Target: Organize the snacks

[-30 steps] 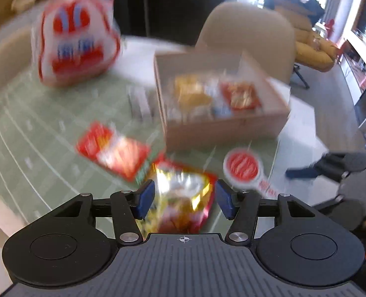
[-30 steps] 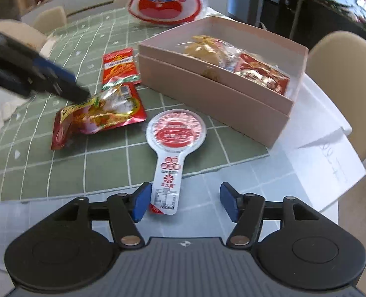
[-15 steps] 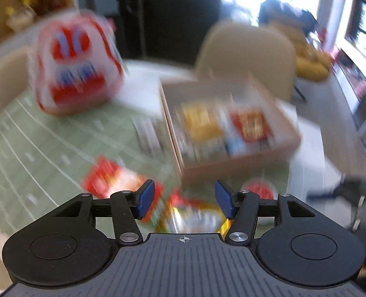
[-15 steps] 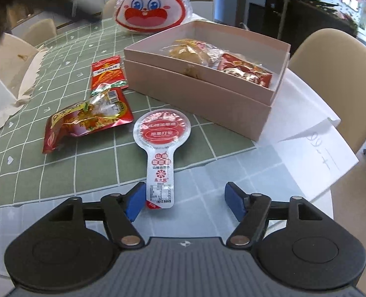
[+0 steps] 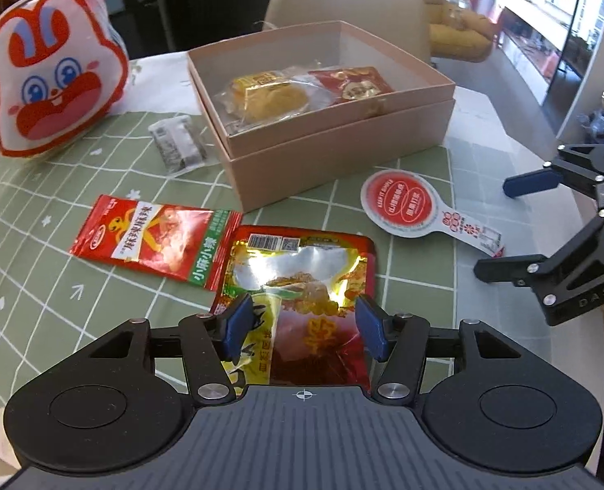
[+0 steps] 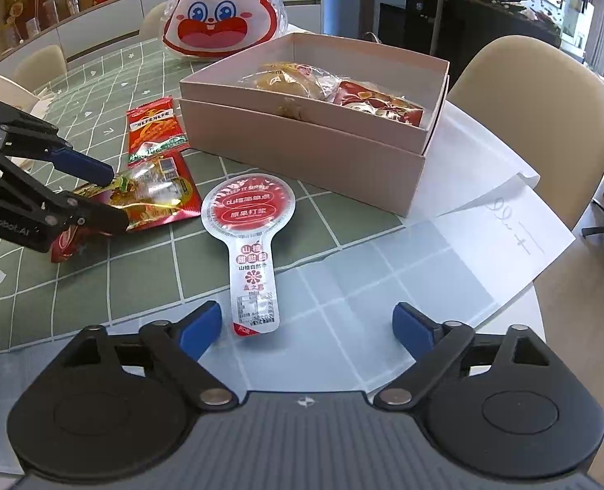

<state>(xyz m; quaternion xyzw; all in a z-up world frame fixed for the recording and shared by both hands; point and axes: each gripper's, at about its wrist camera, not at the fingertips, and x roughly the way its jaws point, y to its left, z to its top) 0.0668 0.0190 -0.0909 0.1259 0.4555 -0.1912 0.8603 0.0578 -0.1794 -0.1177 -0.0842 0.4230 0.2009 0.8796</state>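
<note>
While the left claw straddles the foil snack packet near the worktop's front edge, released and not yet pinching, the next move is probably to clench and carry it to the pink box. The right wrist view alone shows the right claw, its jaws just widened and empty, short of the spoon-shaped jelly pack, plus white paper at the worktop's right edge.

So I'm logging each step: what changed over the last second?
The left tool has come down over the shiny red-and-gold snack packet, open astride it, not gripping. The right tool has just been opening wider, with only the tail of the spoon-shaped packet between its pads, untouched. The snacks on the cloth and the pink box stayed put.
</note>
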